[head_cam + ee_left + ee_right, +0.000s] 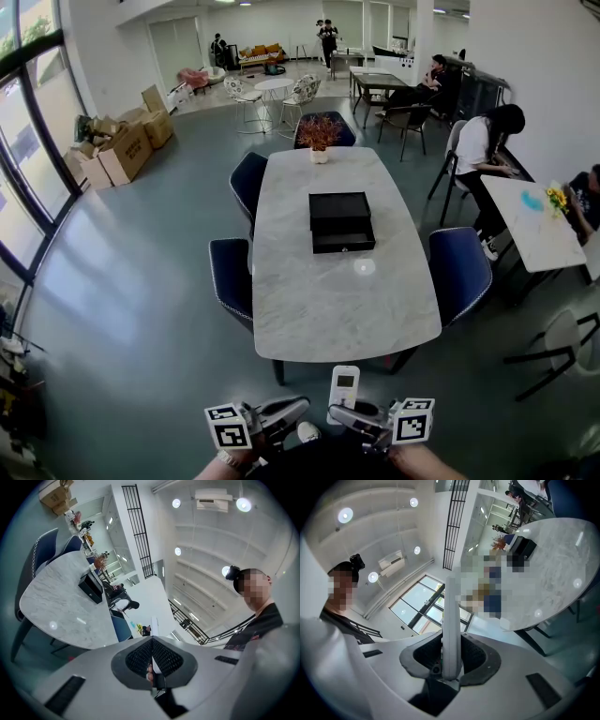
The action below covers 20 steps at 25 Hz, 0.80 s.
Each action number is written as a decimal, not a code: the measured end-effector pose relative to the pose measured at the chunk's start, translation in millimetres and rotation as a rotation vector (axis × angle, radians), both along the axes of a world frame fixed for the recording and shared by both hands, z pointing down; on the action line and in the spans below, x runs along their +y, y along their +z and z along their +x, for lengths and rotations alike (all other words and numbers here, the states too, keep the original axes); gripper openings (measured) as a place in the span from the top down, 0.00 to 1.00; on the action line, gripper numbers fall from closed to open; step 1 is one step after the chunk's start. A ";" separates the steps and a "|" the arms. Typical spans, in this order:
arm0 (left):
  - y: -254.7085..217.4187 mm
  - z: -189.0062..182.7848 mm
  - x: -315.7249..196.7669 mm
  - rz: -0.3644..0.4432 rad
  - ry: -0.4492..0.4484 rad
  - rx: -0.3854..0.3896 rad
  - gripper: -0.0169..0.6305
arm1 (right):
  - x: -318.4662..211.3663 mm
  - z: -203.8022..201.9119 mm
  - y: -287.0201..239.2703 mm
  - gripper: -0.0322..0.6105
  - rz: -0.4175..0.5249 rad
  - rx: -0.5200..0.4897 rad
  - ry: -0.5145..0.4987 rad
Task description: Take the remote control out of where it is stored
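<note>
The right claw (359,419) is clamped on the lower end of the white remote control (344,387), which stands upright over the floor, well short of the tabletop (337,309). The left claw (295,406) is closed on nothing. The black drawer box (341,221) sits mid-tabletop with its drawer pulled out.

Most of the remote juts beyond the pads, so a jolt or a slackened squeeze would likely let it tip or slide out and strike the hard floor. No brand or writing is legible; the remote's face is too small to read.
</note>
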<state>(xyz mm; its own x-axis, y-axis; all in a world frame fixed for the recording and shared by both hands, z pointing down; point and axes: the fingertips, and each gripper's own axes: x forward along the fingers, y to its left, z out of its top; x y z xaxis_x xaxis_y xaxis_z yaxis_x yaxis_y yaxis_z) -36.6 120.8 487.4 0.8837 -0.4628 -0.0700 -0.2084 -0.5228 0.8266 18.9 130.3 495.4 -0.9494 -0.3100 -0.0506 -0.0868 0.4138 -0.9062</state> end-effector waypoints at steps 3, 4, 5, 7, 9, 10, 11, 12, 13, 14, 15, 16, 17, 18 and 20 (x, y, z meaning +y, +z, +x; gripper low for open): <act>0.6 -4.0 0.0 -0.002 -0.010 -0.003 0.97 | 0.3 -3.9 0.7 0.77 0.001 0.001 -0.009; 1.3 -5.0 -0.2 -0.003 -0.014 -0.002 0.97 | 0.1 -4.3 0.9 0.77 0.001 0.001 -0.011; 2.0 -5.9 -0.2 -0.005 -0.018 0.000 0.97 | 0.0 -4.6 1.1 0.77 0.002 0.002 -0.012; 2.7 -7.6 0.0 -0.006 -0.023 0.001 0.97 | 0.3 -5.5 1.1 0.77 0.002 0.005 -0.015; 3.0 -8.5 -0.4 -0.003 -0.024 -0.001 0.97 | 0.4 -6.5 2.0 0.77 0.002 0.008 -0.018; 3.1 -8.7 -0.7 -0.002 -0.025 -0.002 0.97 | 0.5 -7.0 2.7 0.77 0.003 0.009 -0.020; 3.3 -9.3 -0.7 -0.002 -0.026 0.001 0.97 | 0.9 -7.8 3.2 0.77 0.004 0.011 -0.022; 3.4 -10.3 -0.4 -0.004 -0.028 0.005 0.96 | 1.6 -8.9 3.1 0.77 0.006 0.013 -0.025; 3.5 -11.4 0.1 -0.007 -0.029 0.010 0.97 | 2.4 -10.2 2.8 0.77 0.008 0.015 -0.027; 3.5 -12.3 0.7 -0.009 -0.029 0.013 0.97 | 3.3 -11.3 2.5 0.77 0.008 0.015 -0.028; 3.8 -12.6 1.2 -0.009 -0.029 0.014 0.96 | 3.9 -11.8 2.5 0.77 0.008 0.015 -0.029; 3.9 -12.6 1.5 -0.009 -0.029 0.013 0.97 | 4.2 -12.2 2.4 0.77 0.009 0.016 -0.030; 3.7 -12.8 1.5 -0.009 -0.030 0.011 0.96 | 4.4 -12.9 1.7 0.77 0.010 0.016 -0.033; 3.5 -13.6 1.7 -0.010 -0.031 0.011 0.97 | 4.7 -14.2 0.6 0.77 0.012 0.017 -0.036; 4.0 -15.9 2.4 -0.014 -0.034 0.011 0.97 | 5.3 -16.6 -0.3 0.77 0.015 0.017 -0.041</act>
